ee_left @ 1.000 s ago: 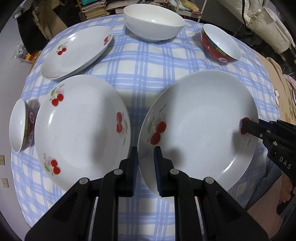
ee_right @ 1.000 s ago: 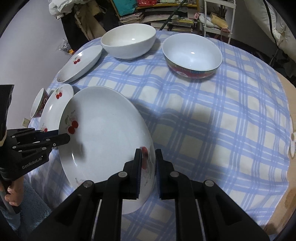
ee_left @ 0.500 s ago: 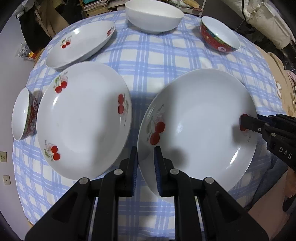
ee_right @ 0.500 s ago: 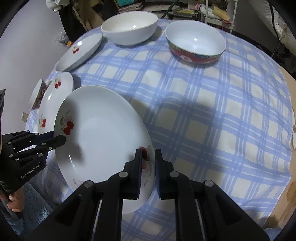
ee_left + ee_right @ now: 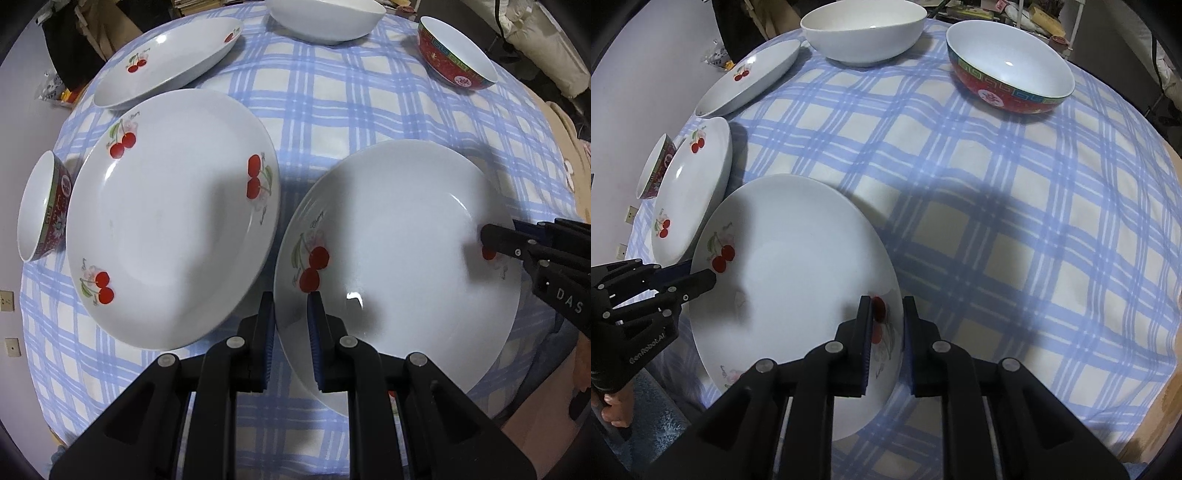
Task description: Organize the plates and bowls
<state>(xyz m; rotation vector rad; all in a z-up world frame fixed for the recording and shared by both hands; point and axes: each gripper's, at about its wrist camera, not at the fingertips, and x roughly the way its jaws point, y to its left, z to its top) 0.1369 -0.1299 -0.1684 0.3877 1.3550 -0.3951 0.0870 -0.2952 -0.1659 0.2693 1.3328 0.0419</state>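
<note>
Gripping one plate (image 5: 399, 258) from opposite edges, the person is working both tools at once. The left gripper (image 5: 291, 325) is pinching the near rim beside a pair of painted cherries, and the right gripper (image 5: 885, 332) is pinching the far rim over another cherry, each with the rim between its blue pads. Two holds make sense to me: the plate is wide, shallow and slick, and a single pinch at one edge would probably let it swing or slip. It is hanging just above the checked cloth (image 5: 1015, 258), or barely touching it; I cannot tell which. It is sitting just beside a second cherry plate (image 5: 166, 221), which looks like the natural base for a stack.

The left view is showing the two plates almost rim to rim, and the small red bowl (image 5: 40, 210) tipped on its side against the second plate's far edge. It is also showing the right tool coming in from the side. The right view is giving more of the back of the table: the big red bowl (image 5: 1012, 70), the white bowl (image 5: 864, 33) and a third cherry plate (image 5: 750, 77), all well apart from the held one. It also catches a bit of the hand (image 5: 613, 413) under the left tool.
</note>
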